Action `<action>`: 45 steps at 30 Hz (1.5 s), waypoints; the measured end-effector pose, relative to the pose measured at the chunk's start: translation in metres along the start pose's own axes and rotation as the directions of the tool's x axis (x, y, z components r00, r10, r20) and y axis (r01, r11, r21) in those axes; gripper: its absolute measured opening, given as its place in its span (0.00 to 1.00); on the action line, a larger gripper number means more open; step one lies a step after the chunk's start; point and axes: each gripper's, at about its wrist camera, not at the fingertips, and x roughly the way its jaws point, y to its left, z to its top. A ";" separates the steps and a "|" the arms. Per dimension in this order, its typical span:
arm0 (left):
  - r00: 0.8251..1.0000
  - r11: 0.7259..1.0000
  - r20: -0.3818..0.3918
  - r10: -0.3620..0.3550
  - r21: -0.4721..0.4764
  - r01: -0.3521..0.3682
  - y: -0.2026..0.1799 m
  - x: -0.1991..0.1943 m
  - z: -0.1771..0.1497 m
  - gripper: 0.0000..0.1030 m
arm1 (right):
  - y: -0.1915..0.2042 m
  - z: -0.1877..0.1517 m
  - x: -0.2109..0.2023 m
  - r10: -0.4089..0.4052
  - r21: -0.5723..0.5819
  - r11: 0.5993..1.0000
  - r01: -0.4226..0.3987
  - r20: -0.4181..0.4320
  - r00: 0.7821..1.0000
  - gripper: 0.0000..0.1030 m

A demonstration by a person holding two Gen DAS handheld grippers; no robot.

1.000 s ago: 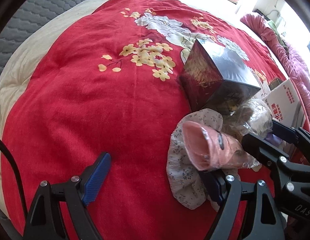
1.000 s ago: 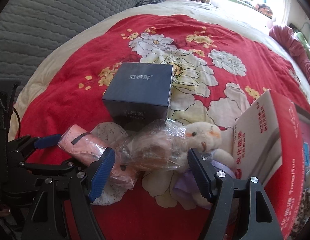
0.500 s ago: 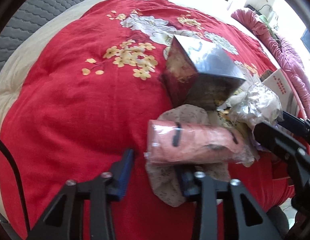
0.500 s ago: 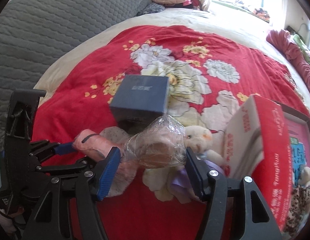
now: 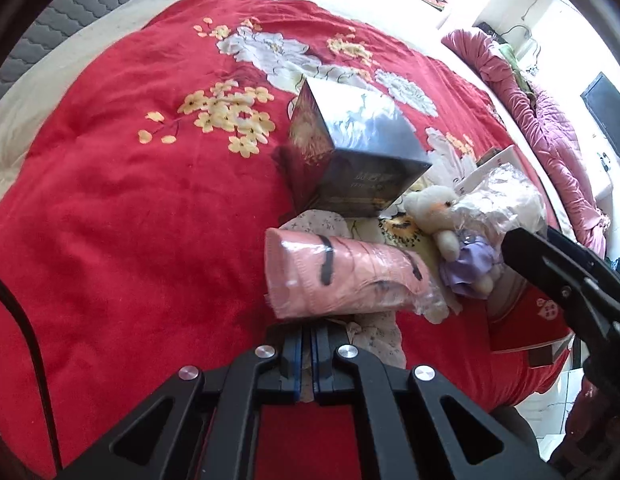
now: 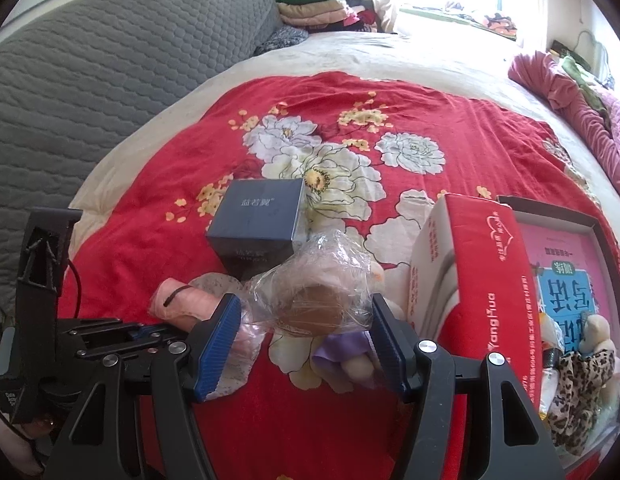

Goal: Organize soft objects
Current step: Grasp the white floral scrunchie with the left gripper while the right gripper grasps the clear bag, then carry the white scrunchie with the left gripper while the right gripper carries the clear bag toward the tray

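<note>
A pink roll in clear wrap (image 5: 342,276) hangs just past the tips of my left gripper (image 5: 305,334), which is shut on the roll's near edge. A floral cloth (image 5: 322,220) lies under it on the red bedspread (image 5: 129,220). My right gripper (image 6: 303,314) is shut on a clear plastic bag (image 6: 314,292) with a brownish soft item inside, held above the bed. A white plush bear in a purple dress (image 5: 442,208) lies beneath that bag. In the right wrist view the left gripper (image 6: 145,330) sits low left beside the pink roll (image 6: 181,304).
A dark blue box (image 6: 261,220) stands just behind the soft things. A red and white carton (image 6: 470,280) and an open box (image 6: 566,292) holding a book and a leopard-print item sit at the right. A grey quilted headboard (image 6: 89,100) is on the left, a pink quilt (image 6: 570,96) at far right.
My left jaws went from wide apart to shut, and the pink roll now sits at their tips. The right gripper has risen with the plastic bag, uncovering the bear.
</note>
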 end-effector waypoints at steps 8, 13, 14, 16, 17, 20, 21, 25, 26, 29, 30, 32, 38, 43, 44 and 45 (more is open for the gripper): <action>0.999 1.000 0.046 0.026 0.001 -0.027 0.001 -0.028 0.001 0.03 | 0.000 -0.006 -0.008 0.008 0.008 1.000 -0.008 0.001 1.000 0.64; 0.993 0.998 0.099 0.058 0.001 -0.058 0.001 -0.051 0.003 0.03 | 0.001 -0.008 -0.017 0.011 0.009 1.000 -0.011 0.012 1.000 0.64; 0.992 0.998 0.111 0.066 0.000 -0.066 0.001 -0.057 0.004 0.03 | 0.002 -0.007 -0.019 0.012 0.008 1.000 -0.012 0.015 1.000 0.64; 0.988 0.997 0.134 0.080 0.001 -0.081 0.000 -0.068 0.004 0.03 | 0.002 -0.007 -0.024 0.015 0.010 1.000 -0.016 0.023 1.000 0.64; 0.986 0.997 0.143 0.082 0.001 -0.083 0.000 -0.073 0.005 0.03 | 0.003 -0.007 -0.027 0.016 0.008 1.000 -0.017 0.028 0.999 0.64; 0.983 0.997 0.165 0.081 0.000 -0.082 -0.003 -0.085 0.004 0.03 | 0.004 -0.006 -0.036 0.017 0.008 1.000 -0.017 0.044 0.999 0.64; 0.982 0.997 0.170 0.080 0.002 -0.081 -0.004 -0.088 0.003 0.03 | 0.003 -0.006 -0.039 0.018 0.010 1.000 -0.018 0.048 0.999 0.64; 0.979 0.997 0.193 0.069 0.012 -0.072 -0.013 -0.102 0.002 0.03 | 0.001 -0.006 -0.052 0.017 0.016 1.000 -0.018 0.069 0.997 0.64; 0.978 0.997 0.199 0.064 0.016 -0.069 -0.017 -0.105 0.003 0.03 | 0.000 -0.006 -0.056 0.014 0.017 1.000 -0.015 0.076 0.997 0.64; 0.974 0.997 0.217 0.060 0.033 -0.069 -0.028 -0.114 0.002 0.03 | -0.003 -0.006 -0.066 0.011 0.023 1.000 -0.013 0.096 0.995 0.64; 0.973 0.997 0.223 0.057 0.040 -0.067 -0.031 -0.117 0.002 0.03 | -0.004 -0.005 -0.069 0.008 0.026 1.000 -0.011 0.102 0.995 0.64; 0.971 0.997 0.234 0.050 0.050 -0.063 -0.039 -0.122 0.002 0.03 | -0.008 -0.005 -0.076 0.008 0.034 0.999 -0.012 0.115 0.993 0.64; 0.968 0.995 0.249 0.034 0.082 -0.057 -0.064 -0.130 0.007 0.03 | -0.021 -0.005 -0.096 -0.007 0.072 0.997 -0.003 0.143 0.990 0.64; 0.967 0.991 0.255 0.013 0.122 -0.046 -0.089 -0.131 0.009 0.03 | -0.034 -0.004 -0.114 -0.022 0.096 0.995 0.005 0.179 0.984 0.64; 0.967 0.991 0.254 0.004 0.128 -0.038 -0.094 -0.132 0.010 0.03 | -0.037 -0.004 -0.117 -0.026 0.102 0.995 0.007 0.184 0.983 0.64; 0.966 0.990 0.257 -0.001 0.138 -0.036 -0.100 -0.133 0.010 0.03 | -0.041 -0.004 -0.121 -0.031 0.110 0.994 0.010 0.191 0.981 0.64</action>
